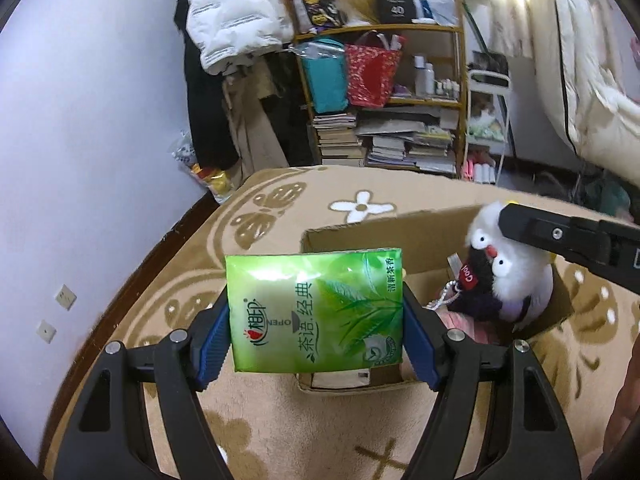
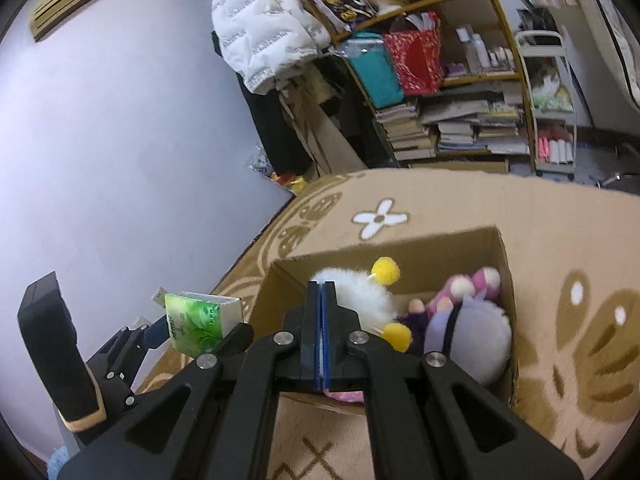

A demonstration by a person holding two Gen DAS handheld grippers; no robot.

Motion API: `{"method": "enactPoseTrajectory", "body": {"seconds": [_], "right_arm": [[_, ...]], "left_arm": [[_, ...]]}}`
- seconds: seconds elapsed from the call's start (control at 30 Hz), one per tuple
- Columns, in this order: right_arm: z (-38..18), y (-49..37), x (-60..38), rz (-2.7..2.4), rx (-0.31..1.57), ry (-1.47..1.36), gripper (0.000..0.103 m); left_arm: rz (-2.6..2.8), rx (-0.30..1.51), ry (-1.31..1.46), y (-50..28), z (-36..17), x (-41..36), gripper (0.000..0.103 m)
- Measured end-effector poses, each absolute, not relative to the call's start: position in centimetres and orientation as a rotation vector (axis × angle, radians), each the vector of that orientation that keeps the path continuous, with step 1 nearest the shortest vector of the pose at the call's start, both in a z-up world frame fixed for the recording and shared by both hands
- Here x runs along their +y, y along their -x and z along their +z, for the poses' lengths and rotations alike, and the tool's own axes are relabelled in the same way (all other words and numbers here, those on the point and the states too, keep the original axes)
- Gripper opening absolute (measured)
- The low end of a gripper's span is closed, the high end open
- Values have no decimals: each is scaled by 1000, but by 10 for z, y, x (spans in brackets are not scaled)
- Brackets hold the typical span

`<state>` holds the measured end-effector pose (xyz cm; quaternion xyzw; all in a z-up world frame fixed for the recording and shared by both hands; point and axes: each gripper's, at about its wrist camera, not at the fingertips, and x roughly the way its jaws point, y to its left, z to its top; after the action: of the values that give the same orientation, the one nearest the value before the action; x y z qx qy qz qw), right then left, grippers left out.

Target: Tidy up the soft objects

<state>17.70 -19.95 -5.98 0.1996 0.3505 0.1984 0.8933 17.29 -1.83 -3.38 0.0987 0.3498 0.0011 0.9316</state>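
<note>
My left gripper (image 1: 316, 320) is shut on a green tissue pack (image 1: 316, 312), its blue pads pressing both short sides, and holds it just before the near left corner of an open cardboard box (image 1: 360, 232). The right wrist view shows that pack (image 2: 196, 320) left of the box (image 2: 400, 248). My right gripper (image 2: 322, 292) is shut, with white fluff between its pads. Its tip sits on the head of a white plush toy (image 2: 360, 300) with yellow pom-poms. That plush (image 1: 516, 276) stands upright over the box's right side. A lilac plush (image 2: 468, 340) and a pink one (image 2: 480, 280) lie inside.
The box stands on a beige patterned rug (image 1: 280, 420). A plain wall (image 1: 80, 140) runs along the left. Behind are a shelf (image 1: 400, 100) crammed with books and bags, a white jacket (image 1: 236, 12) and bedding (image 1: 592, 80) at the right.
</note>
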Motion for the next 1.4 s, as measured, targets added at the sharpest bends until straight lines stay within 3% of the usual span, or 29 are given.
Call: {"method": "enactPoseTrajectory", "body": {"seconds": [0.4, 0.63, 0.7, 0.77, 0.8, 1.0, 1.07, 1.13, 1.23, 1.4], "right_arm": [[-72, -175, -208, 402, 761, -425, 3], [-65, -163, -207, 391, 737, -341, 5], [-61, -157, -205, 393, 731, -302, 11], [-57, -152, -206, 398, 727, -296, 40], [-54, -147, -207, 397, 714, -292, 47], [-36, -125, -207, 387, 668, -203, 69], [-30, -118, -208, 381, 662, -191, 82], [-24, -110, -211, 367, 647, -191, 93], [-15, -97, -217, 350, 625, -208, 102], [-3, -74, -225, 337, 602, -205, 103]], "left_arm": [[-23, 745, -191, -173, -45, -19, 74], [-19, 727, -184, -169, -35, -16, 86], [-14, 714, -188, -165, -29, -17, 91], [-12, 703, -188, -161, -25, -17, 91], [-9, 702, -187, -158, -22, -17, 91], [9, 701, -159, -139, -9, -12, 93], [14, 698, -140, -131, -3, -8, 101], [26, 680, -127, -120, 5, -3, 102], [35, 663, -110, -104, 16, 5, 103], [40, 624, -66, -79, 36, 16, 103]]}}
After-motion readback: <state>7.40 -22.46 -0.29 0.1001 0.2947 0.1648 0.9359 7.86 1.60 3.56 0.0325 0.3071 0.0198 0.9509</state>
